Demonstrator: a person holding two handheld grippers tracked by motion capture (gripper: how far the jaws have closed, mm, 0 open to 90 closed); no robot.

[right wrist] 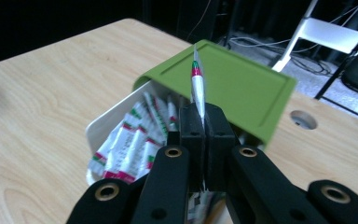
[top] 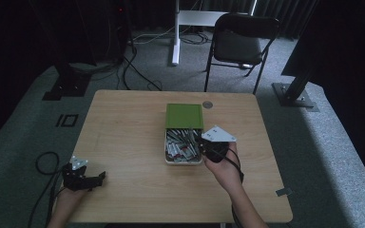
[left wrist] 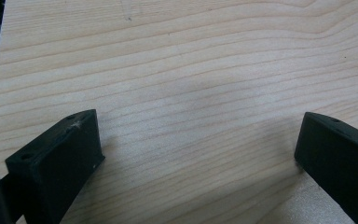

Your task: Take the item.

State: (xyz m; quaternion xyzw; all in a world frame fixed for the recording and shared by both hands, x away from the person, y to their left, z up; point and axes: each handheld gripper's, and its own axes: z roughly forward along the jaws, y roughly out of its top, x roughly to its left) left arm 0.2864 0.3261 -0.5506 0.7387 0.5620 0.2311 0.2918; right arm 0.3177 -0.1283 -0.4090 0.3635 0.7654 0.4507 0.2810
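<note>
A white box (top: 167, 145) (right wrist: 103, 122) holding several red, white and green sachets (top: 180, 145) (right wrist: 130, 149) sits mid-table, its green lid (top: 184, 116) (right wrist: 235, 84) slid back over its far end. My right gripper (top: 208, 142) (right wrist: 204, 122) hovers at the box's right side, shut on one sachet (right wrist: 197, 81) that stands edge-on between its jaws. My left gripper (top: 100, 177) (left wrist: 200, 149) rests at the table's front left corner, jaws open over bare wood with nothing between them.
The wooden table (top: 123, 128) has a round cable hole (top: 207, 104) (right wrist: 303, 120) behind the lid. A black folding chair (top: 240, 42) and a white desk leg (top: 175, 33) stand beyond the far edge. A cable (top: 45, 164) trails off the left gripper.
</note>
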